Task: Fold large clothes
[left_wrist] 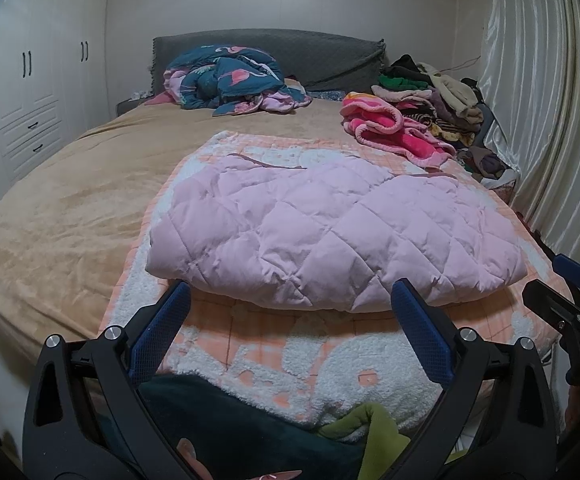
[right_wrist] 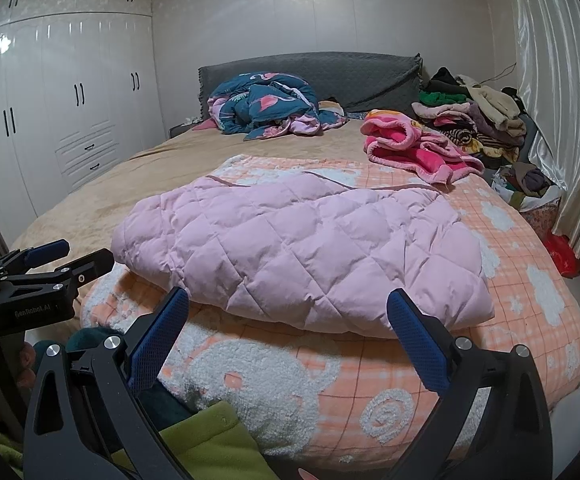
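Note:
A pink quilted padded coat (left_wrist: 321,232) (right_wrist: 301,252) lies folded into a broad flat bundle on an orange-and-white fleece blanket (left_wrist: 290,344) (right_wrist: 329,392) at the near end of the bed. My left gripper (left_wrist: 290,292) hangs open just short of the coat's near edge, nothing between its blue pads. My right gripper (right_wrist: 288,300) is likewise open and empty, close to the coat's near edge. In the left wrist view the right gripper (left_wrist: 569,280) shows at the right edge; in the right wrist view the left gripper (right_wrist: 70,256) shows at the left.
A crumpled teal flamingo duvet (left_wrist: 230,80) sits by the grey headboard (left_wrist: 309,52). A bright pink fleece garment (left_wrist: 389,128) and a pile of mixed clothes (left_wrist: 441,92) lie at the far right. White wardrobes (right_wrist: 70,100) stand left, a curtain (right_wrist: 561,100) right. Dark green and lime cloth (right_wrist: 210,440) lies below me.

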Demonstrator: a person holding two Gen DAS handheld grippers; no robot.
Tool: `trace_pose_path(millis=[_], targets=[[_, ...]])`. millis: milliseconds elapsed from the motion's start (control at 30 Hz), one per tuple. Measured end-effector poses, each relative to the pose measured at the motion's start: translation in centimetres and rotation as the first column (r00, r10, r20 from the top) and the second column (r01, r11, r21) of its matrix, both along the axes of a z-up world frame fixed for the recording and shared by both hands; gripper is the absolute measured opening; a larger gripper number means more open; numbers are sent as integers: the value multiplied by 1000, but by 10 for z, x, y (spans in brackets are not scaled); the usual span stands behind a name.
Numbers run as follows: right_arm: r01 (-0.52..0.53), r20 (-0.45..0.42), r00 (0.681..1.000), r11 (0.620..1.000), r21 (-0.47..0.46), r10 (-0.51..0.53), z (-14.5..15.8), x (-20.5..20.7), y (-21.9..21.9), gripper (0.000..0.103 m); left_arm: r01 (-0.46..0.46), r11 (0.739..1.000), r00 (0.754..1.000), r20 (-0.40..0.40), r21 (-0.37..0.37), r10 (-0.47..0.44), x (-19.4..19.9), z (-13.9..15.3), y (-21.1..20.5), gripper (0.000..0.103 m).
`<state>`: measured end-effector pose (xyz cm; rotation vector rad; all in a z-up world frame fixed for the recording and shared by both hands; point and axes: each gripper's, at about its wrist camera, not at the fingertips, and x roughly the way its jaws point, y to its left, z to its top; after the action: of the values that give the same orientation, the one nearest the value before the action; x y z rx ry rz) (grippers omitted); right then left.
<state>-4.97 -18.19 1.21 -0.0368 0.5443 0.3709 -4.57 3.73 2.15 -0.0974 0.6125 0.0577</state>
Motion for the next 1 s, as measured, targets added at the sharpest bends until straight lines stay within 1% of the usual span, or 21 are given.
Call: trace_pose_path(millis=[1000], targets=[[2, -9, 1000, 1000, -4, -2, -2, 0, -2, 99, -11, 1000, 1000, -5, 12, 11, 1, -3, 4, 94]])
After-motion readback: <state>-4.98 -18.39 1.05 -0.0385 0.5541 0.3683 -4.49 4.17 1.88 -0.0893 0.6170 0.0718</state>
